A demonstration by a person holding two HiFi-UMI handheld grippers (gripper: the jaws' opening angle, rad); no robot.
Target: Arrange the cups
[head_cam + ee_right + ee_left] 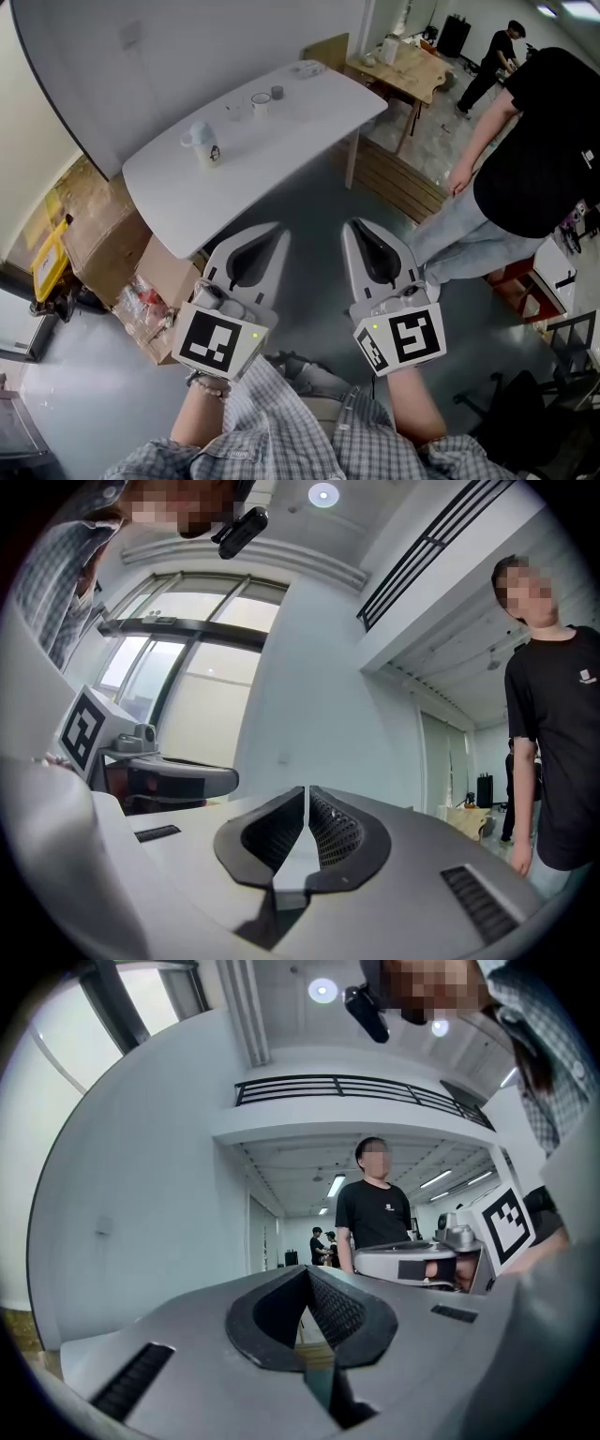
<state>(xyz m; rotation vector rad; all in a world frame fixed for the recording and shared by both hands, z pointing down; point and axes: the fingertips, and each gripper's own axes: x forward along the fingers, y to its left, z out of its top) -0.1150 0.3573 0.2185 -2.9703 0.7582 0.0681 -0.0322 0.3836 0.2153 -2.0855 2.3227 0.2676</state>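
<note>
A white table (281, 141) stands ahead of me. On it are a white mug (201, 142) with a dark print at the left, a small white cup (260, 102), a small grey cup (277, 93) and a clear glass (233, 112). My left gripper (265, 230) and right gripper (357, 225) hang side by side over the floor, short of the table. Both are shut with nothing held: the left gripper (307, 1274) and right gripper (307, 793) each show jaws pressed together. Both gripper views point up at walls and ceiling; no cups show in them.
A person in a black shirt (548, 150) stands close on the right. Cardboard boxes (103, 234) and bags lie on the floor at the table's left. A wooden table (403, 70) stands behind, with another person (497, 52) far back. A white cabinet (562, 272) is at right.
</note>
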